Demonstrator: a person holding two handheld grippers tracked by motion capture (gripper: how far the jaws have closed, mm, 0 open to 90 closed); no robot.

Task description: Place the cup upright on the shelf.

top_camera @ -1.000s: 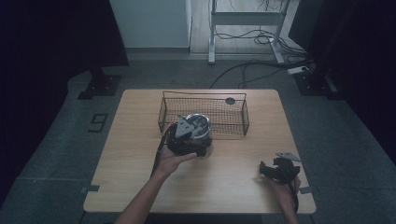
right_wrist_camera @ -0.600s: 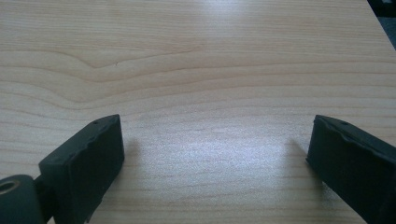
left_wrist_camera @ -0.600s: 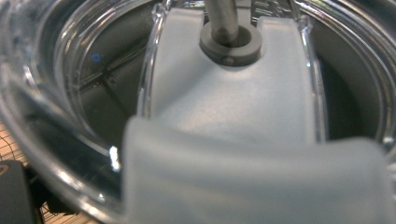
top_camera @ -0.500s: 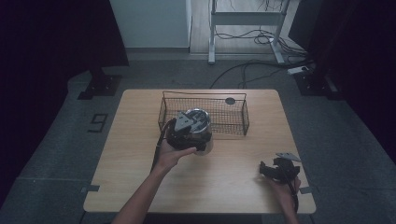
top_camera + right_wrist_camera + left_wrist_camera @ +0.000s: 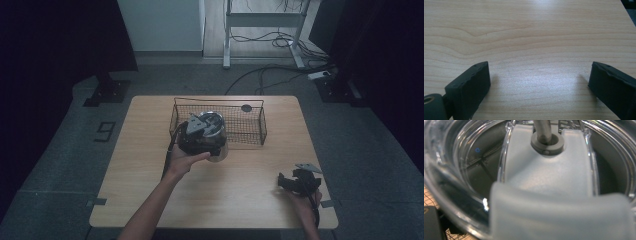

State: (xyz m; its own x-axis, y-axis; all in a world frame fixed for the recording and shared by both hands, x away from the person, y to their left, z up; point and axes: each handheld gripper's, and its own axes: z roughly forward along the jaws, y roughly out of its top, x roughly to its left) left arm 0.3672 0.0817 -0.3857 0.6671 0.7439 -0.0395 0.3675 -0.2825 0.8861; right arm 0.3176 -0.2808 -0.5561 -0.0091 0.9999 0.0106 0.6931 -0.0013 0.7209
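Gripping a clear, round vessel that looks like glass or hard plastic, the left claw hangs at the near wall of the wire basket, above the table. In the high view the vessel shows a shiny, metallic round top and a transparent lower body, and it sits just at the basket's near left part; whether it rests inside the mesh or in front of it cannot be told. In the left gripper view, the vessel's curved, glossy wall rings a frosted, pale grey moulded piece with a smooth matte face, and a dull metal rod passes through a grey collar at its top. The left claw's jaws are closed on the vessel, though the contact itself is blurred.

The right claw rests low over the pale wood-grain table near its right front corner, its two blocky black jaws spread wide apart with nothing between them.
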